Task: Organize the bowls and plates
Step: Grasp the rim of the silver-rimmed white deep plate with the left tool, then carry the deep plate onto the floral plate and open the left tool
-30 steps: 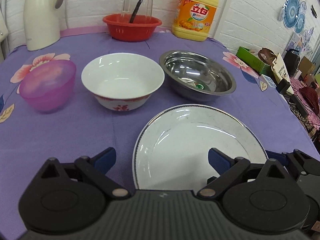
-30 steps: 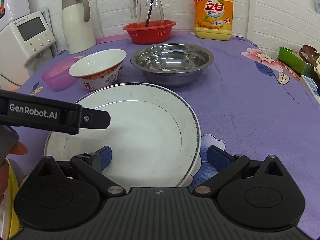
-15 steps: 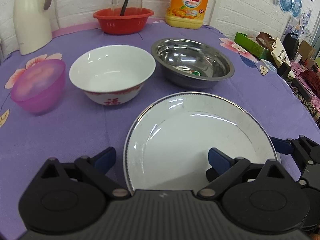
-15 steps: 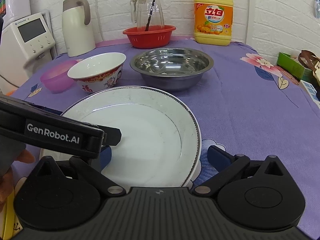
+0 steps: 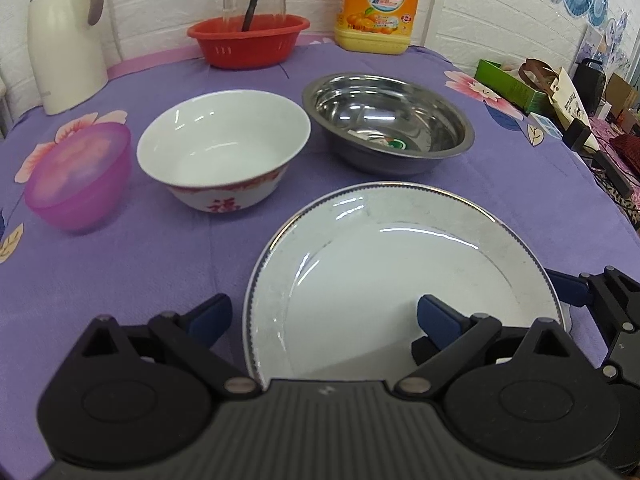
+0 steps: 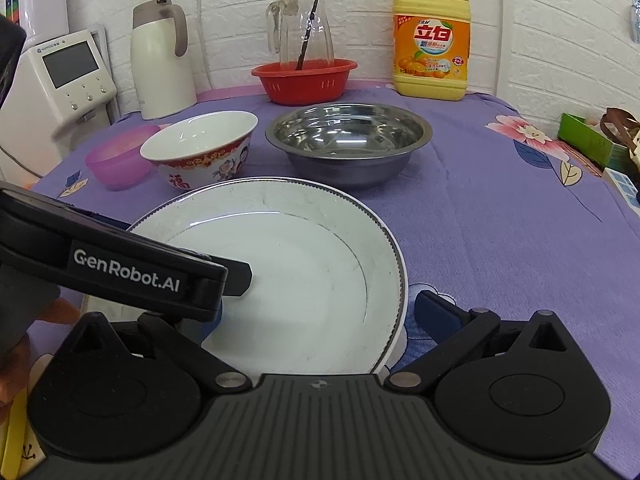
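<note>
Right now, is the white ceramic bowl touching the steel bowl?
Apart. The left wrist view shows purple cloth between the white ceramic bowl and the steel bowl.

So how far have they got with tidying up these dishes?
Nothing looks stacked yet. The pink plastic bowl, white ceramic bowl and steel basin each sit apart on the purple cloth. In hand: the left gripper and right gripper, both open, straddle opposite rims of the white plate, not yet gripping it. Grouping everything remains.
</note>
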`<move>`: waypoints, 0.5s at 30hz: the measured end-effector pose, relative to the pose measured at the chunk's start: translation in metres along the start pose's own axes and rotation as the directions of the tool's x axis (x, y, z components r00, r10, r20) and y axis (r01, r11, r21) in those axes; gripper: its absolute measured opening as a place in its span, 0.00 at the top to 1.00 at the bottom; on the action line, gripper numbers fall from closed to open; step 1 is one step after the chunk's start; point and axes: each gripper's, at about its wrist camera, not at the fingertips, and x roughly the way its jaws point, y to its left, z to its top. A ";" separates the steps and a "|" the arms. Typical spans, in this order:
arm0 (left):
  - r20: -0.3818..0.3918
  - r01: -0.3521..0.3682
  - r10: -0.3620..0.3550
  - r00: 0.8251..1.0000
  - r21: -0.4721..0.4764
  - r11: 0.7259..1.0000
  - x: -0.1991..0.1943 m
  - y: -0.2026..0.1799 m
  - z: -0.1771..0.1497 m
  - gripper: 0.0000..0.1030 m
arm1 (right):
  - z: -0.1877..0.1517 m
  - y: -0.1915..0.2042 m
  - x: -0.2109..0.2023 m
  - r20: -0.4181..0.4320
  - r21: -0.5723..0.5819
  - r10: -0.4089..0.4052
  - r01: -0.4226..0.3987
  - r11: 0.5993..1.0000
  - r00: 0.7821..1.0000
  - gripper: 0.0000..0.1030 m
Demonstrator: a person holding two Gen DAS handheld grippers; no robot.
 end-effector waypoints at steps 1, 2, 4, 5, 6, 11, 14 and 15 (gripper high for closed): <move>-0.006 -0.003 0.003 1.000 -0.002 1.000 0.000 0.000 0.001 0.05 | 0.000 0.000 0.000 0.001 0.001 0.000 0.000 1.000 1.000 0.00; -0.012 -0.007 0.007 1.000 0.000 1.000 0.000 -0.001 0.001 0.05 | 0.000 0.000 0.000 0.000 0.001 -0.002 0.002 1.000 1.000 0.00; -0.013 -0.014 0.015 1.000 0.015 1.000 0.000 -0.002 0.000 0.05 | -0.001 0.001 -0.002 0.000 0.000 -0.001 0.001 1.000 1.000 0.00; -0.011 -0.018 0.018 1.000 0.021 1.000 0.000 -0.003 -0.001 0.05 | -0.002 0.001 -0.003 0.000 -0.002 0.002 -0.002 1.000 1.000 0.00; -0.009 -0.019 0.019 1.000 0.025 1.000 0.000 -0.004 -0.002 0.05 | -0.002 0.001 -0.003 -0.001 -0.007 0.008 -0.008 1.000 1.000 0.00; 0.007 0.035 -0.035 0.999 0.069 0.997 0.001 -0.012 -0.004 0.05 | -0.003 0.002 -0.004 -0.009 -0.007 0.010 -0.010 1.000 1.000 0.00; 0.015 0.029 -0.030 0.999 0.065 0.997 0.001 -0.014 -0.004 0.07 | -0.002 0.010 -0.002 -0.010 -0.029 0.043 -0.043 0.999 0.999 0.00; 0.016 0.033 -0.034 0.999 0.058 0.998 -0.001 -0.012 -0.005 0.08 | -0.002 0.011 -0.001 -0.009 -0.027 0.034 -0.035 0.999 0.999 0.00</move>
